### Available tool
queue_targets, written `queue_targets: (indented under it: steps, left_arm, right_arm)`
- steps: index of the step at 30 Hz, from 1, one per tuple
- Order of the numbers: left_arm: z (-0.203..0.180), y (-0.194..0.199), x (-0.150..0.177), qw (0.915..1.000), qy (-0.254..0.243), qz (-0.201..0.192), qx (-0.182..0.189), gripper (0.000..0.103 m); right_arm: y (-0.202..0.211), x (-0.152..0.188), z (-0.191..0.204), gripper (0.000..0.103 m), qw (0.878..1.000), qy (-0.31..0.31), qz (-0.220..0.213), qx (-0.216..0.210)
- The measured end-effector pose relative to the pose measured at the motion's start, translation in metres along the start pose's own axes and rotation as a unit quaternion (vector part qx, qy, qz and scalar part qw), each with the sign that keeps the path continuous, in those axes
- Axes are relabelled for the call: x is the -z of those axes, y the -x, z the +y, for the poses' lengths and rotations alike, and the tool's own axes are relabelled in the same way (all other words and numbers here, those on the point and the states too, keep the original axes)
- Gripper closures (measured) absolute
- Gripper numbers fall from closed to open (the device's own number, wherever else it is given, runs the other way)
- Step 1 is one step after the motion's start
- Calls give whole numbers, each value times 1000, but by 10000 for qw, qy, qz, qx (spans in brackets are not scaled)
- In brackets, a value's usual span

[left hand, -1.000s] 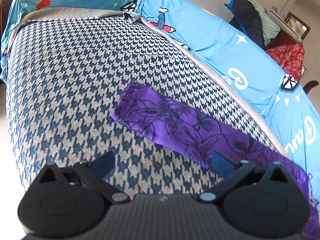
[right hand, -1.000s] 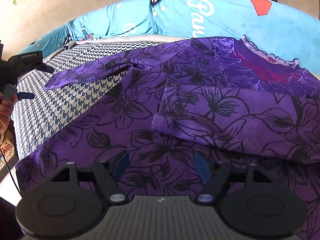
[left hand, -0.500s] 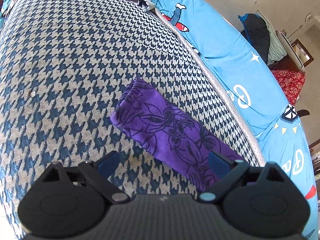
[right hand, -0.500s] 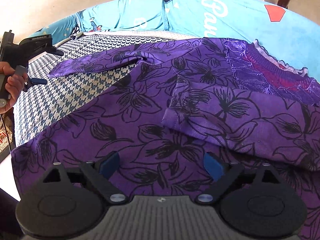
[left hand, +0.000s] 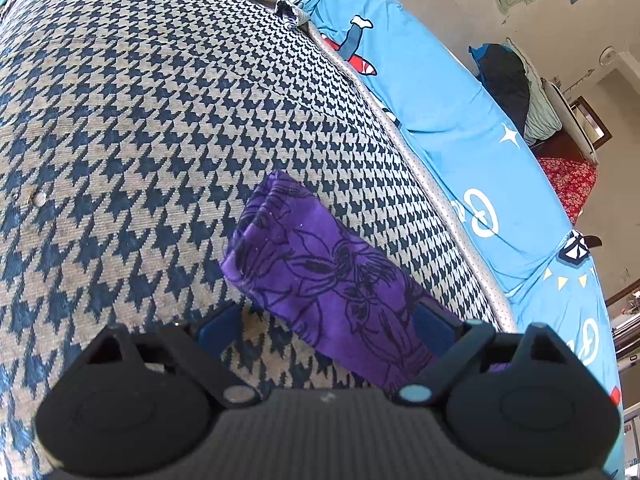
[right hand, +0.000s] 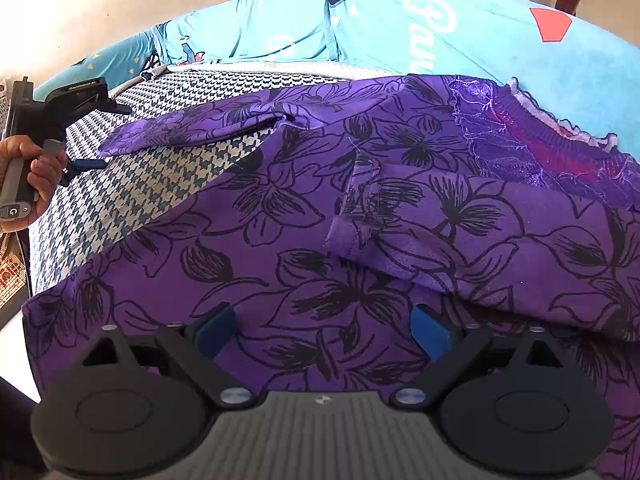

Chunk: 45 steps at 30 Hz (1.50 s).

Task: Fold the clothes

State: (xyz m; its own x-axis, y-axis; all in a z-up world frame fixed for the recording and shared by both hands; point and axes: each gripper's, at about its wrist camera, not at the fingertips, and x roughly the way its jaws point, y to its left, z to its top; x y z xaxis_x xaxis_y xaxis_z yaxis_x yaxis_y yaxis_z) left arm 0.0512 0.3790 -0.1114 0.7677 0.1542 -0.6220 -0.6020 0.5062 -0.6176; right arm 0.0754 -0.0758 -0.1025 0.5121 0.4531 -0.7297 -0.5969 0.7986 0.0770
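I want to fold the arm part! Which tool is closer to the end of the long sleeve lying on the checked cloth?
Left. The left tool sits open right at the sleeve, near its cuff. The right tool hovers open over the shirt's body, far from that cuff.

The purple garment (right hand: 360, 208) is thin, smooth cloth with a slight sheen and a black flower print; its neckline (right hand: 552, 136) at upper right is ribbed knit edged with frilly lace. The houndstooth cover (left hand: 140, 120) is coarse, matt woven fabric. The blue sheet (left hand: 440, 100) looks smooth. The gripper (left hand: 328, 328) body is matt black plastic.
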Motion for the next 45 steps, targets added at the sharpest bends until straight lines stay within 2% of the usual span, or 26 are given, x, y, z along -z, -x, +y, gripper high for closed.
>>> queue_targets:
  steps: [5,8,16,17,19,20,21,25,29,34,36,42,45]
  left_arm:
    - [-3,-7,1,9999,-81,-135,-2,4]
    - [-3,-9,0,9996,48,-253,63,1]
    - [-1,-15,-5,9984,335,-444,77,2]
    - [-1,-15,-5,9981,388,-472,49,5]
    - [0,-15,-6,9979,448,-472,-15,22]
    - [0,-16,-7,9978,478,-454,-57,40]
    - [1,-16,-7,9977,507,-444,-114,49]
    - [7,-17,-9,9961,714,-468,-234,63]
    - [4,-18,-9,9959,623,-490,-426,79]
    - [-1,-18,-7,9955,446,-513,-665,87]
    - [-4,-18,-7,9955,366,-504,-715,94]
    - [-28,-16,-4,9977,159,-520,-408,95]
    - [-51,-12,2,9987,-2,-485,-129,95]
  right_arm:
    - [0,0,-1,7,10000,-45,-11,-14]
    - [0,0,-2,7,10000,-50,-8,-26]
    - [-2,-2,-4,7,10000,-80,-6,-31]
    - [-2,-3,-4,7,10000,-85,-8,-30]
    - [-2,-3,-4,7,10000,-89,-8,-24]
    - [-2,-3,-4,7,10000,-85,-8,-23]
    - [-2,-3,-4,7,10000,-81,-8,-22]
    - [-2,-3,-4,7,10000,-85,-6,-21]
    - [-3,-4,-4,7,9999,-103,-6,-22]
    - [-3,-4,-5,7,9999,-133,-8,-25]
    - [-3,-4,-5,7,9999,-135,-7,-22]
    - [-2,-6,-8,7,9996,-285,-9,-62]
    - [-1,-8,-14,8,9986,-519,-41,-108]
